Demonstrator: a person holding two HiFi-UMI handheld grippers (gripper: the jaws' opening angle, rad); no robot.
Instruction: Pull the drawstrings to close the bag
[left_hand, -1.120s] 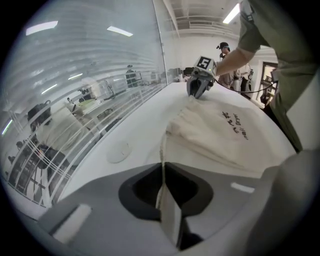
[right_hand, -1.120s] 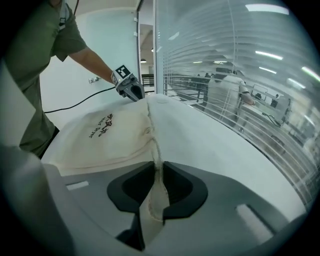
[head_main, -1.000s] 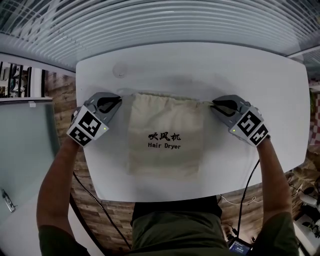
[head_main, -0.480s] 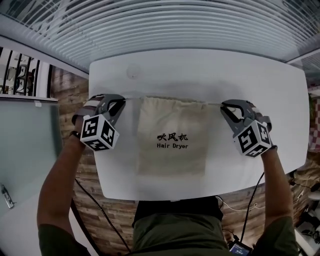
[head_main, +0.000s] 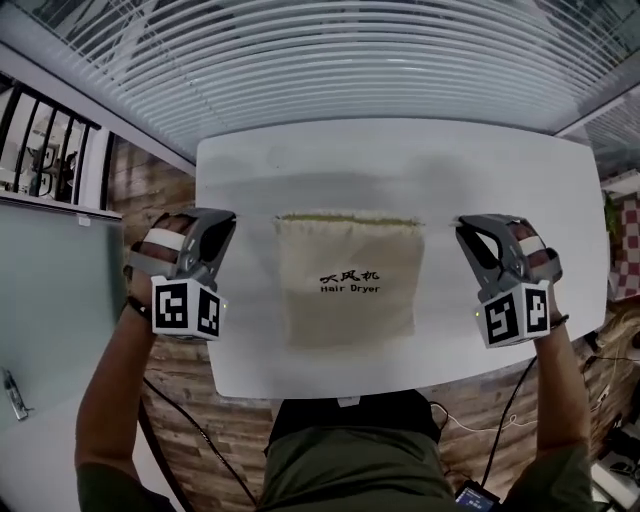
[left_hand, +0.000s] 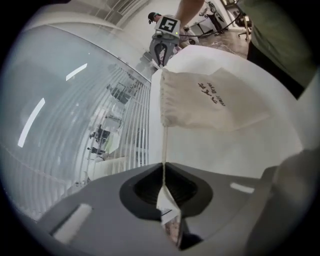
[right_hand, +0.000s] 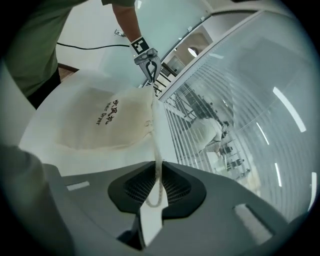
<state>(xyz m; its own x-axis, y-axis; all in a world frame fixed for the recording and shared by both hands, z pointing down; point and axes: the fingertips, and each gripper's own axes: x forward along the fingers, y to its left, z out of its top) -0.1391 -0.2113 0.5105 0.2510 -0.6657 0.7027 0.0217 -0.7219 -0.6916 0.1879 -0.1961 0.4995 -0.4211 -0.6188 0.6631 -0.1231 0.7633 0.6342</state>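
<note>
A cream cloth bag (head_main: 350, 278) with black print lies flat mid-table, its top hem gathered. My left gripper (head_main: 222, 220) is off the bag's left side and shut on the left drawstring (left_hand: 164, 150), which runs taut from the bag's corner (left_hand: 165, 80) into the jaws. On the other side, my right gripper (head_main: 468, 228) has its jaws closing with the looped right drawstring (right_hand: 157, 160) pinched between them, and that cord also runs tight to the bag (right_hand: 107, 117). Each gripper shows small in the other's view: the right gripper (left_hand: 162, 47), the left gripper (right_hand: 149, 62).
The white table (head_main: 400, 150) ends just left of the left gripper and close in front of the person's body. Slatted blinds (head_main: 330, 60) run behind the far edge. A glass panel (head_main: 50, 290) stands to the left.
Both grippers have moved outward, away from the bag's top corners, drawing the strings out. The bag's mouth has narrowed and puckered.
</note>
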